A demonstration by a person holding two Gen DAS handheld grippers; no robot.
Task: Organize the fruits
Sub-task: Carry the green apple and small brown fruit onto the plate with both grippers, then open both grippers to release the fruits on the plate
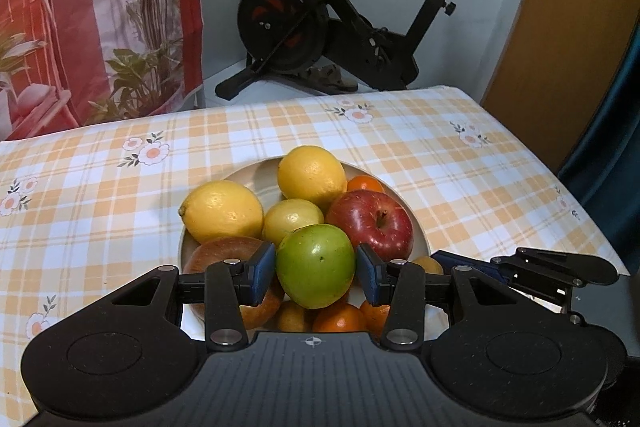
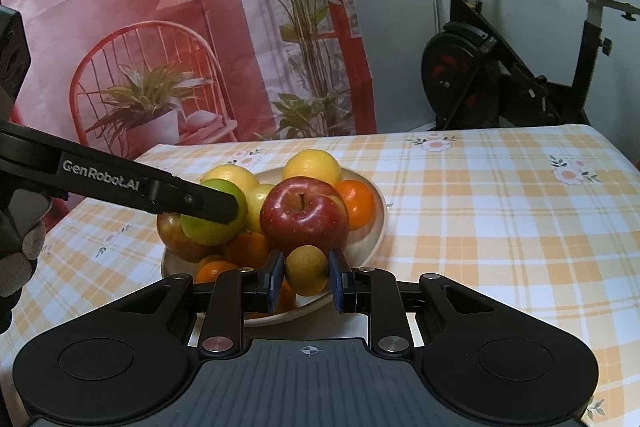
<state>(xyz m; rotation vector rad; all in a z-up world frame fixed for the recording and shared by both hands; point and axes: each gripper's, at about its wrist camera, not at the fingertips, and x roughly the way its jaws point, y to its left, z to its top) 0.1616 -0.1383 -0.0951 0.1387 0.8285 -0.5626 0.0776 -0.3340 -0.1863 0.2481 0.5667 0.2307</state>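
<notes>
With the left gripper (image 1: 316, 269) clamped on the green apple (image 1: 316, 267) at lower centre and the right gripper (image 2: 306, 277) closed on a small yellow-brown fruit (image 2: 306, 275), both over the heaped plate (image 2: 374, 231), lift each straight up so neighbours stay put.

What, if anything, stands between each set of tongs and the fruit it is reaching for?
Nothing visible. The left tongs already clasp the green apple; the right tongs clasp the small brown fruit.

Black exercise bike (image 1: 320, 27) behind checked tablecloth (image 1: 460, 163), printed backdrop (image 2: 160, 27) alongside
</notes>
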